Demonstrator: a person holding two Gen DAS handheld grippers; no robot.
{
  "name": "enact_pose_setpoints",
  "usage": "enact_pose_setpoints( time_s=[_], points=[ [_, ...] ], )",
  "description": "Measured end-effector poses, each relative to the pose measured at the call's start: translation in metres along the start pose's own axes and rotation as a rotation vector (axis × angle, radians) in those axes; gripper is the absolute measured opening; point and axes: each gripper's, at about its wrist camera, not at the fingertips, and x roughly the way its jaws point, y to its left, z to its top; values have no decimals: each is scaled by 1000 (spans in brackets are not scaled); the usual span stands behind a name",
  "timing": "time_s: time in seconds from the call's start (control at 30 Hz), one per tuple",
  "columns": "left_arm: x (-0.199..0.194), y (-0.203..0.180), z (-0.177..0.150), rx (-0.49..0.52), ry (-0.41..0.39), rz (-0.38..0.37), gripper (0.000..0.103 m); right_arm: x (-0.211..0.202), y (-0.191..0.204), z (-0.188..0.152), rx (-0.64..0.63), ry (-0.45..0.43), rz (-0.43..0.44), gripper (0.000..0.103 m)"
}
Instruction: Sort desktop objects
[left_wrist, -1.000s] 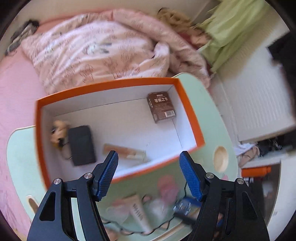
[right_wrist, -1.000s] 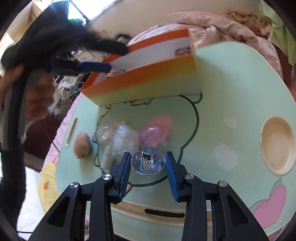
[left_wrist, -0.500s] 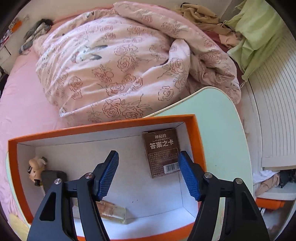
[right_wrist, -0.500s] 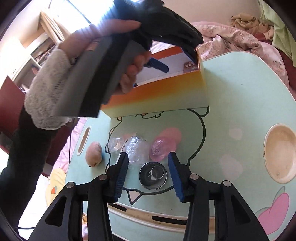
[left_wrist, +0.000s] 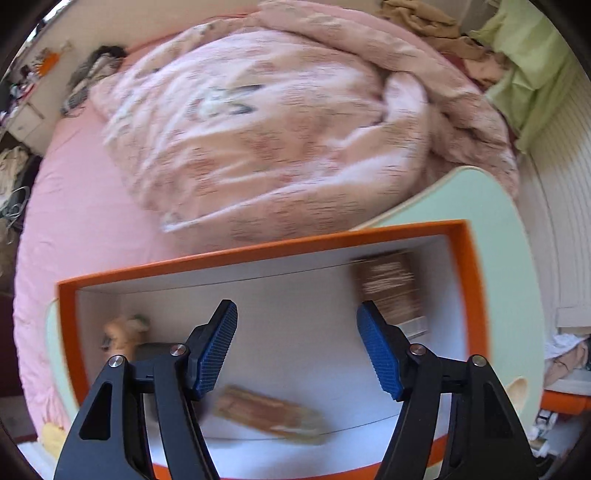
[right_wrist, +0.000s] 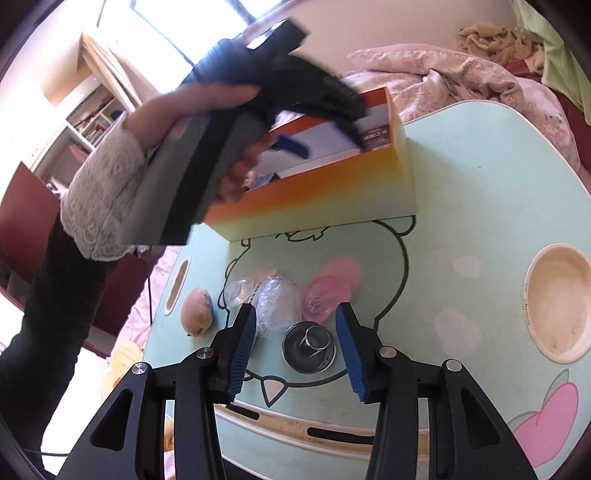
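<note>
We see orange-rimmed box, white inside; mint-green surface with cartoon print; pink floral quilt; blue fingers.

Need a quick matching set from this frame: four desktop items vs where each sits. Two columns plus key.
Items
1. brown card box
2. small metal dish
3. pink crinkled wrapper
4. brown plush toy

Places
A. on the table, just beyond the metal dish
B. inside the orange box, at its right end
C. near the table's left edge
D. between the open fingers of the right gripper

Pairs: 1-B, 2-D, 3-A, 4-C
</note>
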Motion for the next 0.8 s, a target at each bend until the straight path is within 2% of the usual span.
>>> enact_pose_setpoints(
  time_s=[0.13, 0.2, 0.37, 0.47, 0.57, 0.73, 0.8],
  points=[
    [-1, -2, -2, -57, 42, -148, 68, -1, 0, 2, 2, -2, 5, 44],
    [2, -14, -2, -53, 57, -185, 68, -1, 0, 3, 1, -3, 5, 44],
    [15, -33, 0, -43, 57, -150, 66, -2, 1, 2, 8, -3, 20, 45],
    [22, -23, 0, -80, 72, -152, 65, -4, 0, 0, 15, -3, 43, 47],
    [22, -11, -2, -73, 72, -83, 65, -5, 1, 0, 14, -6, 49, 48],
    [21, -4, -4, -57, 100, -180, 65, -3, 4, 3, 5, -8, 54, 48],
    [20, -7, -7, -30, 89, -177, 65, -2, 6, 3, 2, -2, 59, 48]
  ],
)
